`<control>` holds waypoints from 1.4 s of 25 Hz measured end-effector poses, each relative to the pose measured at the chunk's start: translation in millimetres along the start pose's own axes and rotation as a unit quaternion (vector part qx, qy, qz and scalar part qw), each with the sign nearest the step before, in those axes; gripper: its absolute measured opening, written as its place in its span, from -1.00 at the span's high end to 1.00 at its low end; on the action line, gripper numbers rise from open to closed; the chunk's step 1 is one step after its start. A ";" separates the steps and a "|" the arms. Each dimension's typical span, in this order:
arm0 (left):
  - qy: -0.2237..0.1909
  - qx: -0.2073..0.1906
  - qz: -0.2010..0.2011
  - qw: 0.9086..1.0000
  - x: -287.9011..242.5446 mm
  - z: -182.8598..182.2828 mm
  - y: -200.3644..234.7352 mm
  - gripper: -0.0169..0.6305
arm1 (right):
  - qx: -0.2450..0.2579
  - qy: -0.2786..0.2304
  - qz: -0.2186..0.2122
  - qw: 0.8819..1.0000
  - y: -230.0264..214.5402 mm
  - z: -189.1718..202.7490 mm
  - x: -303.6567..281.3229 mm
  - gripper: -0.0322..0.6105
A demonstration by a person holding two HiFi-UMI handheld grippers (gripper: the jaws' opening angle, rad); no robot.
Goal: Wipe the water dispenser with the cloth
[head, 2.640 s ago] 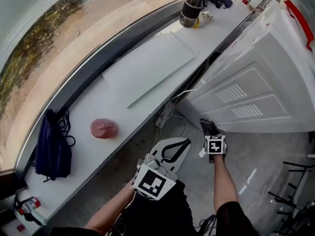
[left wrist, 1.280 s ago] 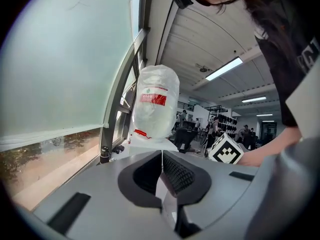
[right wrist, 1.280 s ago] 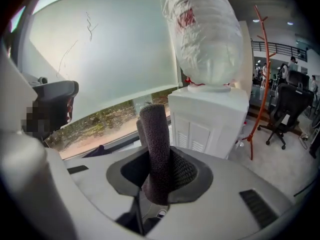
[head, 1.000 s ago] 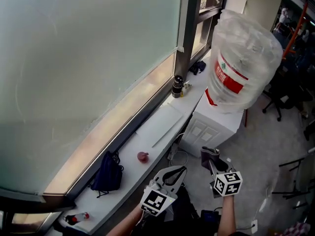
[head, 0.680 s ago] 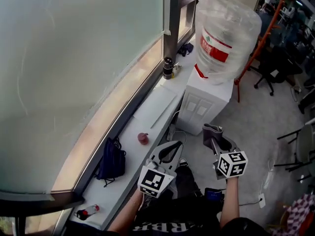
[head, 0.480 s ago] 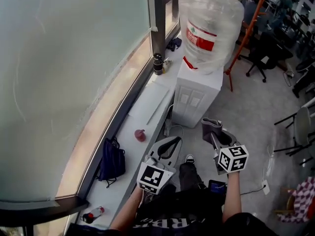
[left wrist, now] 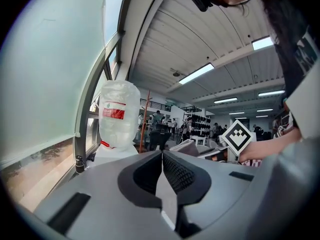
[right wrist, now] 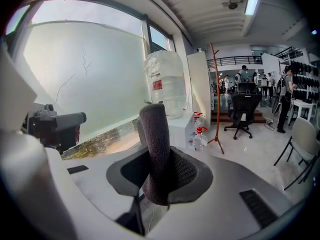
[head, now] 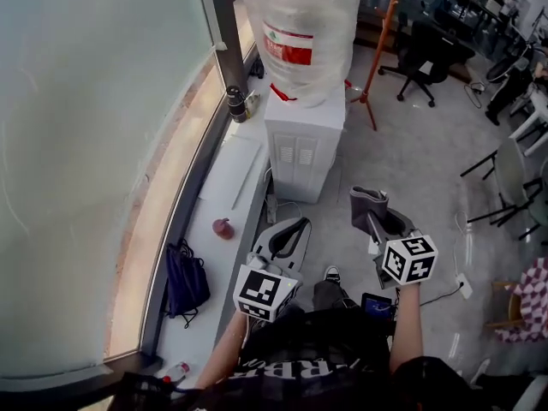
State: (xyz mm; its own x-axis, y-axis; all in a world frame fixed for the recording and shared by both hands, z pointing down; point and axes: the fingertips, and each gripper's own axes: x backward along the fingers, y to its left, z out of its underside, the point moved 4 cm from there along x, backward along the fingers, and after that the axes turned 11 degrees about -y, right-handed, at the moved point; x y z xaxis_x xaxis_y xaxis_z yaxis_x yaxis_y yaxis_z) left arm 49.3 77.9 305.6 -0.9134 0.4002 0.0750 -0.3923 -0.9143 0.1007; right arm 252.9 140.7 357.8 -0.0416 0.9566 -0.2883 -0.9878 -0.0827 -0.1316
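1. Water bottle (head: 300, 15) on the water dispenser (head: 301, 148): top cut off by the head view's upper edge; we cannot read its label print.
2. Water dispenser: we see one louvred side only; the other faces are hidden from us.
3. Cloth (right wrist: 154, 144): lower end buried between the clamped jaws of the right gripper (right wrist: 156, 159).
4. Small reddish item (head: 223, 228) on the counter (head: 224, 174): too small for us to name.
5. Bottle (head: 175, 369) at the counter's near end: partly hidden behind a dark bar.

grippers (head: 294, 226) (head: 375, 223) 2 | cloth (head: 365, 200) 1 | water dispenser (head: 301, 142) 1 | water jug (head: 300, 24) 1 | dark bag (head: 184, 276) 1
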 end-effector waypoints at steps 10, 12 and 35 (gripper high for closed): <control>0.017 0.001 0.017 1.000 -13.7 8.3 -25.0 0.88 | -0.018 -0.014 0.028 0.999 -27.9 8.3 37.1 0.57; 0.016 0.009 0.019 1.000 -12.0 9.0 -28.4 0.88 | -0.016 -0.014 0.026 0.999 -25.8 9.7 40.7 0.57; 0.010 -0.003 -0.006 1.000 22.0 12.2 -35.4 0.88 | 0.012 0.001 -0.017 1.000 8.8 19.6 44.2 0.57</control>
State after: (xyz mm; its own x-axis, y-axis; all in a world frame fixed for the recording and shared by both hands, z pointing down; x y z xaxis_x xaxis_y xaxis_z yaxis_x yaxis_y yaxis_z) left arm 44.4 119.9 315.9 -0.9107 0.4093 0.0549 -0.4033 -0.9101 0.0950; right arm 239.4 187.8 362.5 -0.0082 0.9581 -0.2862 -0.9921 -0.0437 -0.1179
